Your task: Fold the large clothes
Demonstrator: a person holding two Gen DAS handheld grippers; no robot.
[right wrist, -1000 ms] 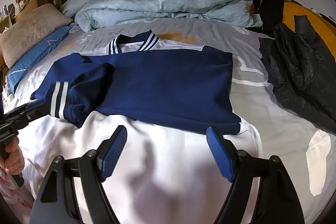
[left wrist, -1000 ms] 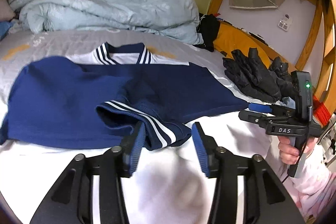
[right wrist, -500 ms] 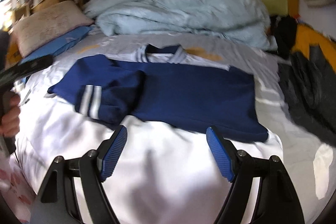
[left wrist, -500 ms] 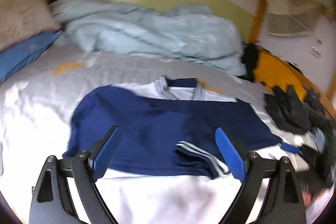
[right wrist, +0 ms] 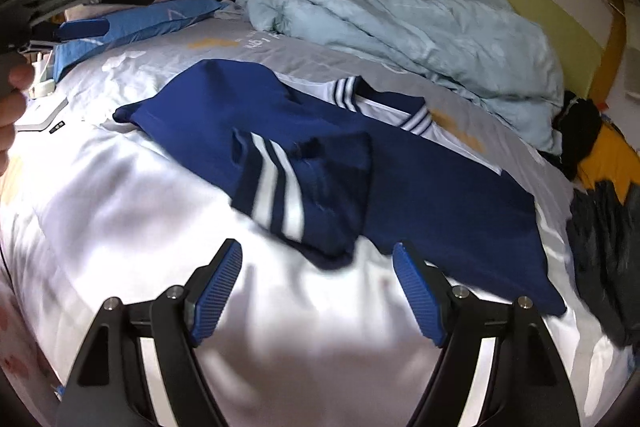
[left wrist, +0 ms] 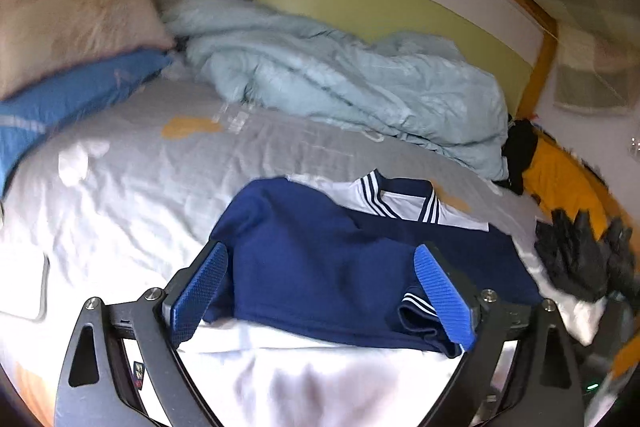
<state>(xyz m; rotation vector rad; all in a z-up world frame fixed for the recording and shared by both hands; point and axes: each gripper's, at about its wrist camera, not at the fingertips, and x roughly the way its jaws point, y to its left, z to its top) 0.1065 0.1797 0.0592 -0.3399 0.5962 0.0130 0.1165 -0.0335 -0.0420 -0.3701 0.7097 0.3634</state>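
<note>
With my left gripper (left wrist: 320,301) jaws just opened wide and right gripper (right wrist: 316,293) empty over the bed-spread navy jersey (right wrist: 400,167), a snagged folded sleeve (right wrist: 296,187) could unfold

Navy jersey (right wrist: 432,187) matt knit; bedsheet (right wrist: 120,211) smooth, sheeny; duvet (left wrist: 340,75) crumpled cloth.

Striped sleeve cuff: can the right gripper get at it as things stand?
Probably yes. The striped sleeve cuff lies folded on top of the navy shirt, uncovered, just ahead of the right gripper, whose fingers stand open with nothing between them.
</note>
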